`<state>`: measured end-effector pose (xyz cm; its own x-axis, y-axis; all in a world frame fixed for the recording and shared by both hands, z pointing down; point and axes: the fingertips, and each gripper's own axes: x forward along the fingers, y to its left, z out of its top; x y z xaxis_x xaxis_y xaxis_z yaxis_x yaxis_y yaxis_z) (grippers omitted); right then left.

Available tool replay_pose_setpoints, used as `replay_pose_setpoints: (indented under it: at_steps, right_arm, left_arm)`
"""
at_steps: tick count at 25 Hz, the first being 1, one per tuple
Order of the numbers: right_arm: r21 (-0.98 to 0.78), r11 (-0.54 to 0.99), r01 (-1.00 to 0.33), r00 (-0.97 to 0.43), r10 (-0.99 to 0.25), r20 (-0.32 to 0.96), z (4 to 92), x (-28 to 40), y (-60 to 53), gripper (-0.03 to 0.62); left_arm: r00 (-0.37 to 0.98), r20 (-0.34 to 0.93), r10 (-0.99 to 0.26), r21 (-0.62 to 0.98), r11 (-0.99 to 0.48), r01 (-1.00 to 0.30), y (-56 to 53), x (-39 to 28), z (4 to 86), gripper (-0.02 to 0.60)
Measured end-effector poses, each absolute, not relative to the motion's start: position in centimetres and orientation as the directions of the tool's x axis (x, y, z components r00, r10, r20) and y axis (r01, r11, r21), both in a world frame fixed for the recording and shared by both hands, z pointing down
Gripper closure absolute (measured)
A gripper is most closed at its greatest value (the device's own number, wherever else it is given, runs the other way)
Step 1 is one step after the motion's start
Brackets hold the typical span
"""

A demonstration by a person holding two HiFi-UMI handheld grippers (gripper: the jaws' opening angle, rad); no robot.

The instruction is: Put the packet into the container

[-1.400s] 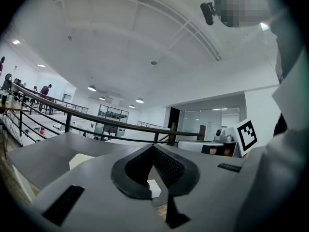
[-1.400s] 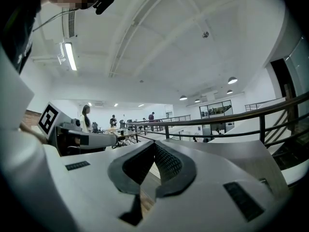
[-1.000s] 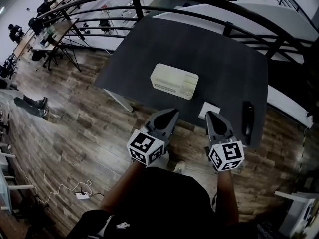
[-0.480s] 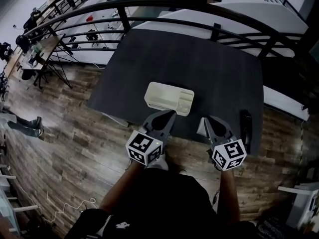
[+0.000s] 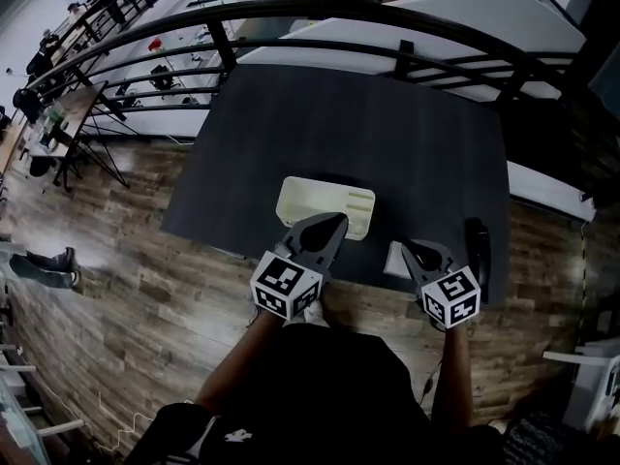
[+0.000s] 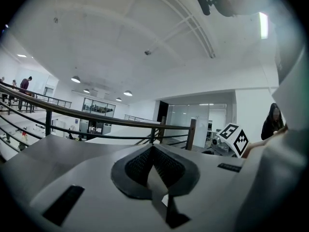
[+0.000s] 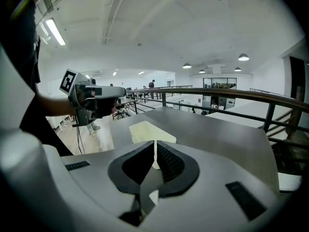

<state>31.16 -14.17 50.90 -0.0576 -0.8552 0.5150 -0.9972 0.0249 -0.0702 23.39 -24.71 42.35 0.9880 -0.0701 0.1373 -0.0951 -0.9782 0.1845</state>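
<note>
Jaws pinched together and empty, the left tool (image 5: pixel 335 220) hangs at the container's (image 5: pixel 312 201) 6 o'clock, the right tool (image 5: pixel 410 247) by the packet (image 5: pixel 391 262) at 4 o'clock.

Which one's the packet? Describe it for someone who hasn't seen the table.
On the dark table, look along the near edge. Right of the cream container and left of the black bar-shaped object lies the packet: small, flat, white.

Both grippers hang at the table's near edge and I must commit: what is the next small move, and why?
Probably open the right gripper and lower it onto the packet. Its fingers are shut with nothing between them, and the packet lies on the table right beside them, outside the container.
</note>
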Motion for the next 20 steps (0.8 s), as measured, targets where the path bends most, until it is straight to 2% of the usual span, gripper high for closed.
replay_pose_setpoints:
  at_steps: [8,14,17,20]
  right_arm:
    - [-0.058,-0.042,-0.997,0.001,-0.812,0.584,52.8,31.9,-14.0,0.589]
    - [-0.029,-0.036,-0.999,0.008,-0.757,0.653,54.5,32.9,-13.6,0.588]
    - [-0.065,-0.017,-0.998,-0.031,-0.736,0.676,55.2,33.0,-12.7,0.528]
    - [-0.044,0.038,-0.998,-0.058,-0.699,0.712,56.0,33.6,-12.6,0.513]
  left_arm:
    - [0.989,0.147,0.018,0.192,-0.981,-0.011,-26.8,23.3,43.0,0.577]
    - [0.978,0.189,0.093,0.207,-0.977,0.053,-27.1,23.7,45.2,0.577]
    - [0.975,0.191,0.109,0.208,-0.976,0.068,-26.2,24.1,45.5,0.577]
    - [0.975,0.200,0.101,0.207,-0.977,0.058,-26.1,25.0,45.7,0.577]
